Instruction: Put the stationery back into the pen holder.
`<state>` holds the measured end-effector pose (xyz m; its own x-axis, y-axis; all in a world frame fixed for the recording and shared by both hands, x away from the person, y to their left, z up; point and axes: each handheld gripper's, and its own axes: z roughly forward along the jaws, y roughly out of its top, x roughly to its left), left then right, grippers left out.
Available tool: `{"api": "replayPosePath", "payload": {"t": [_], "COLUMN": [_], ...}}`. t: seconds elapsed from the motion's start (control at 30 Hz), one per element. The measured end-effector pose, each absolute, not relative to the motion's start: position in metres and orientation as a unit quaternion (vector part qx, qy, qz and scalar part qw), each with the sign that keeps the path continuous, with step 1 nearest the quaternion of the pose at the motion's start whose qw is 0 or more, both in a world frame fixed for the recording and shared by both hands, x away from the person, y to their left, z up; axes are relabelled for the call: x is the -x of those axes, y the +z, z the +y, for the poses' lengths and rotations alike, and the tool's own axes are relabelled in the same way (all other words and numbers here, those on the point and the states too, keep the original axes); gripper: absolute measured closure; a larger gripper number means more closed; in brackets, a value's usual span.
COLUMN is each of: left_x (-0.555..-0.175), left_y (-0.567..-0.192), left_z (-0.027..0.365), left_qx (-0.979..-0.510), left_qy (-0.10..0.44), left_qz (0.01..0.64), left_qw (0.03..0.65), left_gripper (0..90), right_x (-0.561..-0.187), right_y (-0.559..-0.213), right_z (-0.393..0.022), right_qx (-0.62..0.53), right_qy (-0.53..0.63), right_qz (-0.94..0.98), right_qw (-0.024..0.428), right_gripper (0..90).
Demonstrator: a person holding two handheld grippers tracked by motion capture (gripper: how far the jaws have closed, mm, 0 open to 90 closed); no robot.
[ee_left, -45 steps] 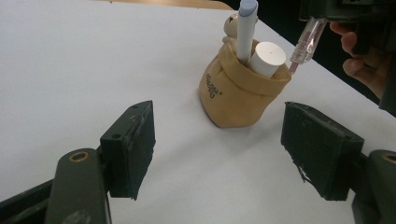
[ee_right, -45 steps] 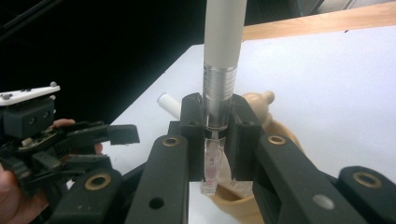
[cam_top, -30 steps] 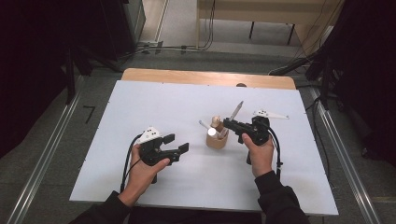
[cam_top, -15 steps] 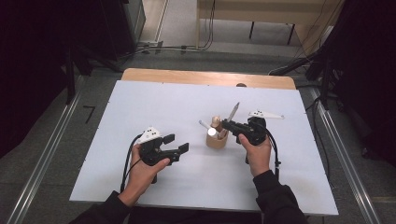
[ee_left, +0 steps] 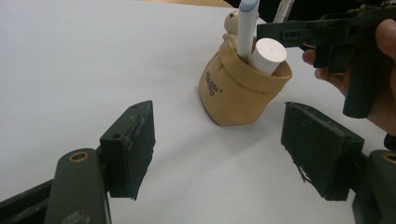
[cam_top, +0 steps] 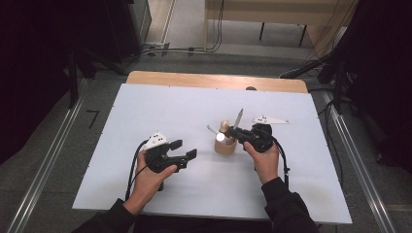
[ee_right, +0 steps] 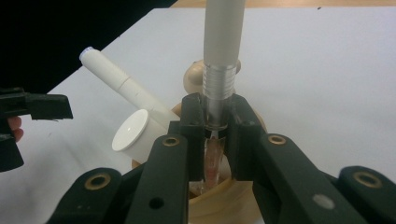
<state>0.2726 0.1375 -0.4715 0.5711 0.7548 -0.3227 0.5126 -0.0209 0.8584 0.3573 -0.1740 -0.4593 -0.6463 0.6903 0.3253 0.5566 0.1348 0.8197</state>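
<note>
Right tongs (ee_right: 215,122) clamp pen (ee_right: 223,46) over pouch (ee_left: 236,91); pouch print unreadable.

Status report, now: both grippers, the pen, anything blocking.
Right gripper shut on pen, upright over tan holder. Left gripper open, empty, facing holder. Two white markers lean inside holder beside the pen.

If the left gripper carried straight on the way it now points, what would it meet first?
Most likely the tan pen holder, which stands ahead between the open jaws of the left gripper, a little right of centre. Bare table lies between; depth is hard to judge.
</note>
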Motion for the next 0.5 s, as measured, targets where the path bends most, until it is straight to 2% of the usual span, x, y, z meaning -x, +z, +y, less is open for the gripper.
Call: {"api": "replayPosePath", "payload": {"t": [0.1, 0.5], "left_x": [-0.2724, -0.2725], "left_y": [-0.4714, -0.4714], "left_z": [0.1374, 0.1379], "left_qx": [-0.706, -0.706], "left_qy": [0.113, 0.115], "left_qz": [0.449, 0.448], "left_qw": [0.537, 0.535], "left_gripper": [27.4, 27.3], "right_x": [-0.3576, -0.3568], "right_y": [-0.4605, -0.4576], "right_z": [-0.1729, -0.1755], "right_qx": [-0.416, -0.417], "right_qy": [0.506, 0.516], "right_qz": [0.753, 0.745], "right_qw": [0.066, 0.070], "right_gripper": [76.1, 61.9]}}
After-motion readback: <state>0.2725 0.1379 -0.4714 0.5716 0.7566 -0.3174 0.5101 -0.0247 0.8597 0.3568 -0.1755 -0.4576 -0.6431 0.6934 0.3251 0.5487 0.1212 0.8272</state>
